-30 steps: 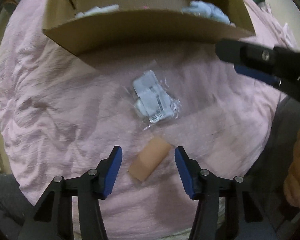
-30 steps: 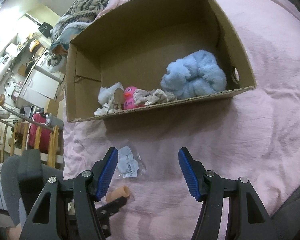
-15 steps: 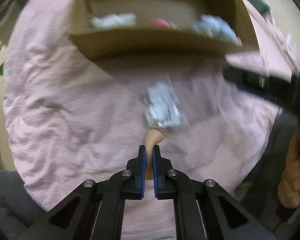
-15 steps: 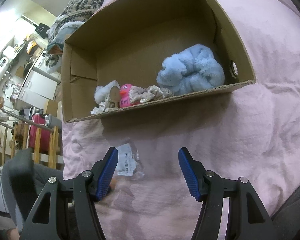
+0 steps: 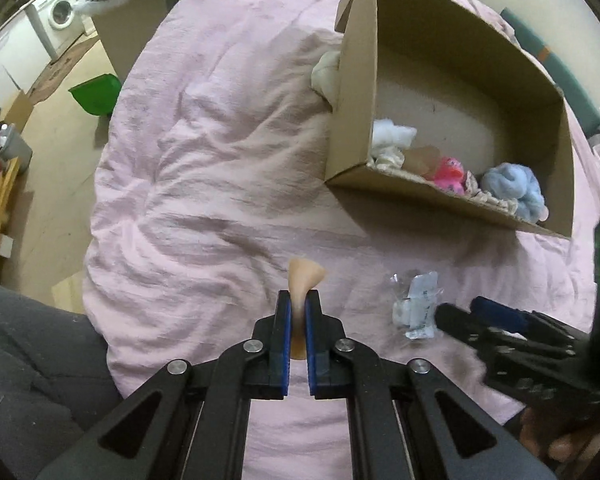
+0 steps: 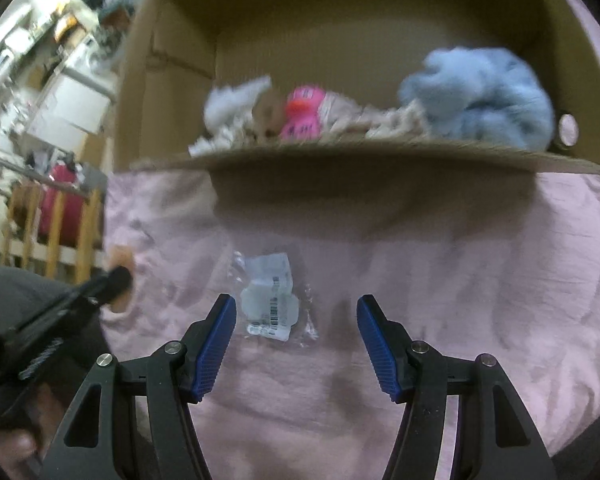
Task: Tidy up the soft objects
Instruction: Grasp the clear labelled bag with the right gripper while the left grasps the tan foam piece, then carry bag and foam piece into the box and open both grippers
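My left gripper [image 5: 298, 300] is shut on a peach foam piece [image 5: 303, 278] and holds it above the pink bedcover; the piece also shows in the right wrist view [image 6: 120, 258]. My right gripper [image 6: 296, 312] is open, low over a clear plastic packet [image 6: 270, 294], which lies just ahead between its fingers. The packet also shows in the left wrist view [image 5: 416, 306]. A cardboard box [image 5: 352, 100] lies beyond, holding a blue fluffy ball [image 6: 480, 98], a pink duck [image 6: 304, 114] and pale rags [image 6: 228, 108].
The pink bedcover [image 5: 204, 184] is wrinkled. A cream cloth [image 5: 328, 76] lies against the box's outer left wall. A green dustpan [image 5: 96, 94] is on the floor to the left. A wooden rail [image 6: 60, 232] and a red bag stand off the bed's left side.
My left gripper shut on the peach foam piece, lifted it and swung left. My right gripper came down and forward over the plastic packet, still open.
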Demonstrator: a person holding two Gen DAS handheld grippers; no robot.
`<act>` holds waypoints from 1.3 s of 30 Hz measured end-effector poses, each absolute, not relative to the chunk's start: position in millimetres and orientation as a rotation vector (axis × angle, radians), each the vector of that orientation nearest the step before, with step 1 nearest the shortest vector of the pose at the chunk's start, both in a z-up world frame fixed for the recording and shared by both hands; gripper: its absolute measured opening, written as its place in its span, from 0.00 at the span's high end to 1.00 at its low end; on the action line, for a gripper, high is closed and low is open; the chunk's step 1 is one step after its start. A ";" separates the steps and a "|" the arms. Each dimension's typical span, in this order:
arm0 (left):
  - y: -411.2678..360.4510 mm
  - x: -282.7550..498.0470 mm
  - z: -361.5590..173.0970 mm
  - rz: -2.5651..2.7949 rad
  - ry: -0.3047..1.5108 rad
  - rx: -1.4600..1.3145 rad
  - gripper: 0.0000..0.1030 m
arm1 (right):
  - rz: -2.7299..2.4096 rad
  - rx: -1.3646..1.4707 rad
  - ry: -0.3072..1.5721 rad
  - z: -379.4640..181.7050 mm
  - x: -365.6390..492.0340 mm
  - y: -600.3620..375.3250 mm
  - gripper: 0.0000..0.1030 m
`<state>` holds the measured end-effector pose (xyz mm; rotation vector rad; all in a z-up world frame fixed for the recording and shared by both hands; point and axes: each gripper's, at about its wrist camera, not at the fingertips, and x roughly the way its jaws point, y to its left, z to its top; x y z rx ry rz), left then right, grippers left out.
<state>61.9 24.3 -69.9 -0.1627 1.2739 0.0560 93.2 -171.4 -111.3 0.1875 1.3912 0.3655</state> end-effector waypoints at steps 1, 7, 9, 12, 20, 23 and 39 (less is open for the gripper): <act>26.1 60.5 -71.5 0.064 1.281 -0.156 0.94 | 0.361 0.168 1.406 -116.0 93.6 -165.7 0.36; 31.6 66.4 -79.1 0.131 1.284 -0.101 0.94 | 0.363 0.029 1.426 -133.2 94.4 -131.2 0.36; 34.4 68.0 -80.7 0.134 1.288 -0.110 0.94 | 0.359 0.008 1.425 -138.8 94.9 -127.8 0.36; 33.3 67.7 -80.6 0.137 1.290 -0.108 0.94 | 0.356 -0.019 1.424 -141.6 94.7 -127.9 0.44; 25.7 68.7 -79.9 0.127 1.276 -0.073 0.94 | 0.337 0.002 1.414 -137.9 94.4 -141.2 0.61; 25.1 69.0 -80.1 0.125 1.268 -0.060 0.94 | 0.326 0.024 1.417 -135.3 94.5 -153.6 0.61; 20.9 57.9 -40.5 0.096 1.099 -0.065 0.94 | 0.316 0.149 1.278 -75.3 69.6 -195.9 0.61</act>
